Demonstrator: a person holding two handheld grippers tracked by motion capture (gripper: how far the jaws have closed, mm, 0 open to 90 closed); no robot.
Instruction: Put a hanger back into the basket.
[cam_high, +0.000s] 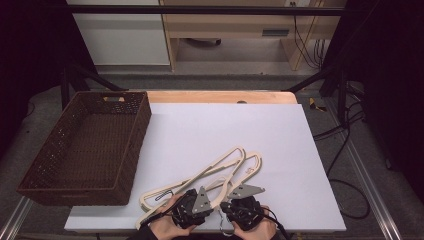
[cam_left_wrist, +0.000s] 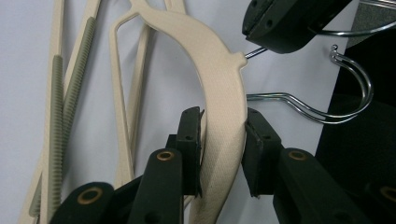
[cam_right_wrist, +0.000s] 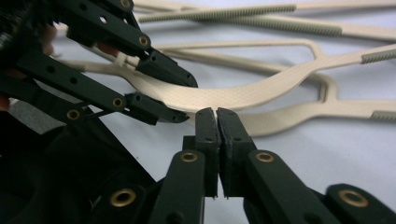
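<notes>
My left gripper (cam_left_wrist: 222, 140) is clamping the cream plastic hanger's curved neck (cam_left_wrist: 224, 93); my right gripper (cam_right_wrist: 217, 114) is pressing shut, empty, at the white board's near edge (cam_high: 280, 226), wicker basket (cam_high: 85, 145) standing left.

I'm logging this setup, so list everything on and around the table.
clothes hangers: two, cream with chrome hooks, overlapping on the board near the front edge
white board: one, covers the tabletop
wicker basket: one, dark brown, empty, left of the board
wooden tabletop: one, light wood, strip behind the board
left hand-held gripper: one, black, jaws around a hanger's arm
right hand-held gripper: one, black, jaws together by the hanger
</notes>
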